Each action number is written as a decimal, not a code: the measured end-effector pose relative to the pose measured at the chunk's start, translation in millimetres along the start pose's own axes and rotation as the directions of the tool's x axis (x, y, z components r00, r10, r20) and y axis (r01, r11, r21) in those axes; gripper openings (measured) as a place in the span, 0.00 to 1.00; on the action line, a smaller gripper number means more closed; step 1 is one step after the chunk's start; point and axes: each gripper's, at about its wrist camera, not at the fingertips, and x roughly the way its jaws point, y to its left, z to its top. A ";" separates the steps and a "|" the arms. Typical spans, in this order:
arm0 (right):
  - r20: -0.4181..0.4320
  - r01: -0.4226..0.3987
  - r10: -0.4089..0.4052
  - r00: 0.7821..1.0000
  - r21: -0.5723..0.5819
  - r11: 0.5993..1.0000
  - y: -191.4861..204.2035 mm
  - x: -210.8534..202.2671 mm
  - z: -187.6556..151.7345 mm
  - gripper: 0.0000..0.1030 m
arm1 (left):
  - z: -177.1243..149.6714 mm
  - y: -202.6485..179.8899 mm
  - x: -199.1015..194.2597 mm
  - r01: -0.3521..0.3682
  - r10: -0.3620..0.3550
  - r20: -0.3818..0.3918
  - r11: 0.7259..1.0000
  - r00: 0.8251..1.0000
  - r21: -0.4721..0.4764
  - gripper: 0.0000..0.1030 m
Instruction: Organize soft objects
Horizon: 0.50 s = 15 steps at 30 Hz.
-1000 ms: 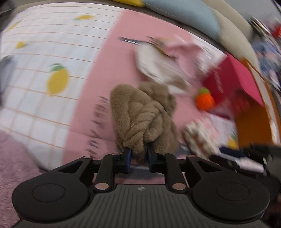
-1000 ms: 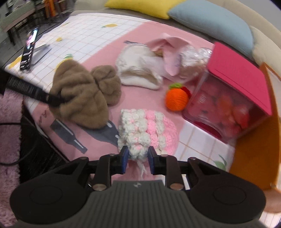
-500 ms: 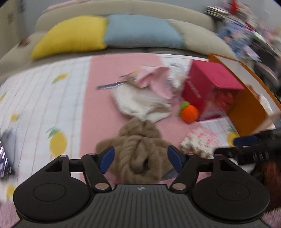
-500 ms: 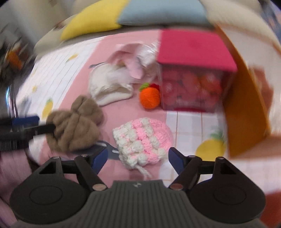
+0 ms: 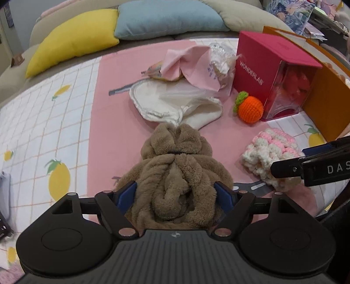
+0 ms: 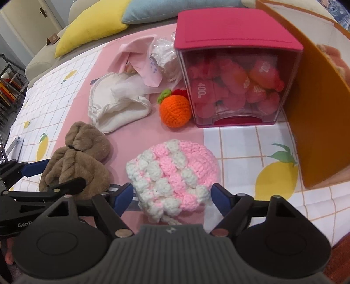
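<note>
A brown plush bundle [image 5: 175, 174] lies on the pink mat, between the wide-open jaws of my left gripper [image 5: 176, 194]; it also shows in the right wrist view [image 6: 76, 161]. A pink and white crochet hat [image 6: 172, 174] lies on the mat between the wide-open jaws of my right gripper [image 6: 171, 197]; it also shows in the left wrist view [image 5: 271, 153]. Farther back lie an orange crochet ball [image 6: 174, 111], a white cloth cap [image 6: 116, 102] and a pink cloth [image 6: 140, 56].
A box with a magenta lid [image 6: 236, 65] holds red soft pieces. An orange box wall [image 6: 315, 113] stands at the right. Yellow [image 5: 74, 48] and blue [image 5: 166, 17] cushions line the back. The lemon-print cloth [image 5: 43, 131] spreads left.
Both grippers were shut on their items a second ago. Both have opened wide and let go; the plush bundle and the crochet hat now rest on the mat.
</note>
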 end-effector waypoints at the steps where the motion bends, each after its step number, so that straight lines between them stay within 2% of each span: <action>1: 0.004 0.002 -0.002 1.000 -0.009 1.000 1.0 1.2 -0.4 0.77 | -0.6 1.1 3.1 0.007 -0.007 -0.007 1.000 1.000 -0.009 0.88; 7: 0.006 0.037 -0.036 0.999 -0.083 0.996 7.2 8.2 -4.8 0.71 | -1.4 11.7 18.9 0.044 -0.046 -0.028 0.995 0.999 -0.087 0.86; 12: 0.013 0.050 -0.048 0.999 -0.125 0.991 9.7 8.2 -6.5 0.50 | -2.3 10.3 15.9 0.035 -0.036 -0.018 0.996 0.999 -0.086 0.77; 15: 0.015 0.044 -0.042 0.999 -0.143 0.989 10.7 6.8 -7.5 0.43 | -2.0 12.0 13.0 0.042 -0.043 -0.006 0.994 0.999 -0.103 0.70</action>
